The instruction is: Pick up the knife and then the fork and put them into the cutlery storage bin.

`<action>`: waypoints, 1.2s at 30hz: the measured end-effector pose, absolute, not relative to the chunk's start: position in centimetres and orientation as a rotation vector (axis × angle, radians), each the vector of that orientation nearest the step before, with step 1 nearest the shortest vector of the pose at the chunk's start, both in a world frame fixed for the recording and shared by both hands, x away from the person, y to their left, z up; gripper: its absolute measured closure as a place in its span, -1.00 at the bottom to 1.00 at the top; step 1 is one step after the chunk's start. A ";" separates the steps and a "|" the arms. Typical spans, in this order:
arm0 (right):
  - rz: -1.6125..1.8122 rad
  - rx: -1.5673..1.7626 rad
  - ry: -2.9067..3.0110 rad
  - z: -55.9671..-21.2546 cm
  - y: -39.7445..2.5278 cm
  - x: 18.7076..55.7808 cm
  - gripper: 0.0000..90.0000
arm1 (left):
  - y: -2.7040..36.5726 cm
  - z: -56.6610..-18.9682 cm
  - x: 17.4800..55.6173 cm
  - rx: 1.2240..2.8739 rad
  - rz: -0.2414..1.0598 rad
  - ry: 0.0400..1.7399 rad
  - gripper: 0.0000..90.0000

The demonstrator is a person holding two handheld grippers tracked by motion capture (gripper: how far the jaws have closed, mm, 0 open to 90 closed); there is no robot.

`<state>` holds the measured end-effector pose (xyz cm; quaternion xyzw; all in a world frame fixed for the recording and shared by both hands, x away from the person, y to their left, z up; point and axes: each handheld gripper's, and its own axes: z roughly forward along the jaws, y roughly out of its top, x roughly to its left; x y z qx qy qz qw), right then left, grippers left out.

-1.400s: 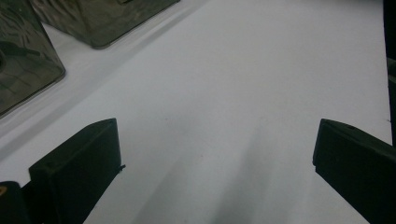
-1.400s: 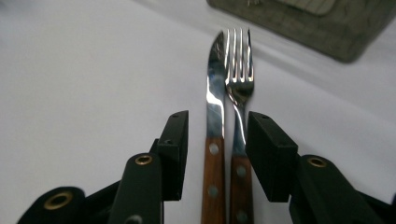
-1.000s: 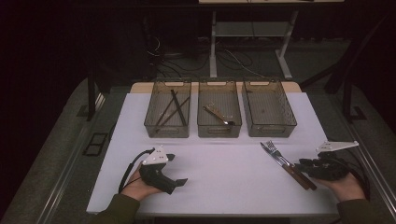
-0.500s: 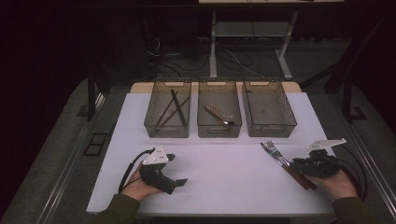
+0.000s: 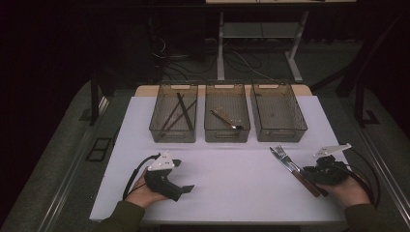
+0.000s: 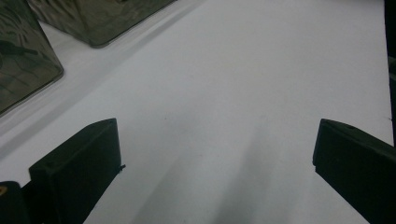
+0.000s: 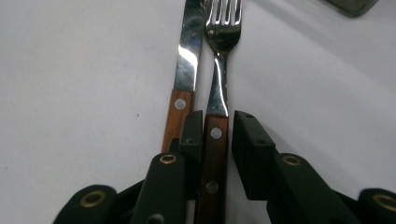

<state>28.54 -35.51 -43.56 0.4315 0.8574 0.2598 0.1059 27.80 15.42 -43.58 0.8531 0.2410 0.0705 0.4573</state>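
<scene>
The right tool (image 7: pixel 217 135) straddles the wooden handle of the fork (image 7: pixel 219 93), its jaws nearly closed on it though a slim gap remains on one side, so the grip looks not quite made. The fork is probably light, stiff and smooth; the riveted handle gives the surest hold, though the knife (image 7: pixel 184 84) lying just beside it crowds one jaw. The fork has steel tines, a narrow neck and a dark brown handle, and lies on the white surface (image 5: pixel 232 179) before the trays. The left tool (image 6: pixel 210 163) rests spread and empty.
</scene>
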 end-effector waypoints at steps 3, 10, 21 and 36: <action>0.753 1.265 2.539 -43.5 -35.4 28.7 0.62 | 15.4 -43.6 27.8 2.102 0.173 0.593 -1.00; 0.685 1.262 2.606 -43.3 -35.0 29.6 0.63 | 15.4 -43.6 27.9 2.106 0.171 0.592 -1.00; 0.267 1.318 2.815 -42.1 -32.4 33.1 0.65 | 15.4 -43.7 27.9 2.104 0.169 0.588 -0.99; 0.198 1.380 2.845 -41.9 -32.1 34.3 0.72 | 15.4 -43.6 28.0 2.102 0.167 0.584 -0.99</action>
